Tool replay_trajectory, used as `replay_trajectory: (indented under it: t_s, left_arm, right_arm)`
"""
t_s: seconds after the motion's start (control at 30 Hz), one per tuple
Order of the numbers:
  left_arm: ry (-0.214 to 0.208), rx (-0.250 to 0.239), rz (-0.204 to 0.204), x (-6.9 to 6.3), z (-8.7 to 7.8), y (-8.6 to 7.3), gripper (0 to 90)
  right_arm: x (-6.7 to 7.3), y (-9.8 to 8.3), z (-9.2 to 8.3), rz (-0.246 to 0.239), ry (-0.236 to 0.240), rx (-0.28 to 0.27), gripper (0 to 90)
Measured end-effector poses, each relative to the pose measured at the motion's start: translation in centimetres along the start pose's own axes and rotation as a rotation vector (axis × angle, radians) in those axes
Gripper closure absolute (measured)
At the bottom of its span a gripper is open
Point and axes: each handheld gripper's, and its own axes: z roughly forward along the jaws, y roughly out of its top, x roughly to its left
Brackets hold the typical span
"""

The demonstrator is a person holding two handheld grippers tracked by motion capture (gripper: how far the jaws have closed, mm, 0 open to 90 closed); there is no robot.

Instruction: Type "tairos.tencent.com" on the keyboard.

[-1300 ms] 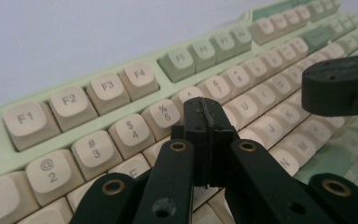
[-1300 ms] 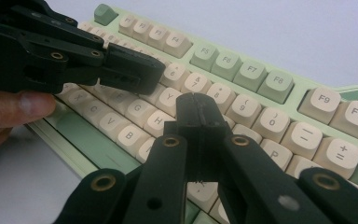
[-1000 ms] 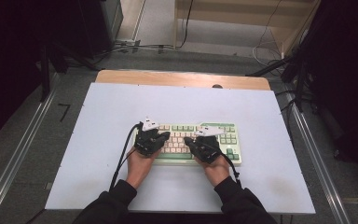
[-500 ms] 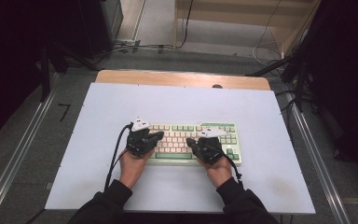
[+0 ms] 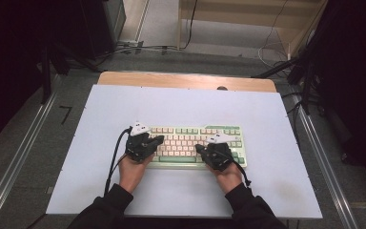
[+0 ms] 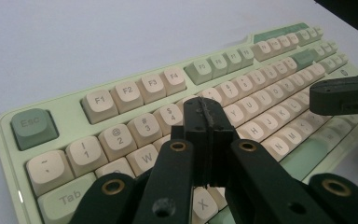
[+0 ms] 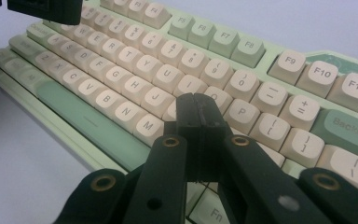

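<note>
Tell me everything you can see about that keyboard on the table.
The keyboard lies flat on the white table, long side toward the person. Its case is pale green plastic, with cream letter and number keys and darker green Esc, Backspace and space bar. The left gripper and right gripper, both with jaws shut, are poised over its two ends; contact with keys can't be judged.

Both forearms came in from the near edge in dark sleeves, angled slightly inward. The left hand held the left tool with its tips pointing far and right, jaws pressed together. The right hand held the right tool pointing far and left, jaws likewise closed with nothing between them.
</note>
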Motion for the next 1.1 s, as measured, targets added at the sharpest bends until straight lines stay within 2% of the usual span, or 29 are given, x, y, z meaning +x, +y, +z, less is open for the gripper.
replay_trajectory:
  t_s: [0.43, 1.1]
  left_arm:
    - [0.004, 0.000, -0.009, 0.54, -0.61, -0.25, 90.0]
    - [0.007, 0.004, -0.013, 0.71, -0.63, -0.46, 90.0]
  right_arm:
    - [-0.24, -0.39, -0.40, 0.002, -0.005, 0.008, 87.3]
    - [-0.27, -0.58, -0.26, 0.004, -0.006, 0.016, 87.3]
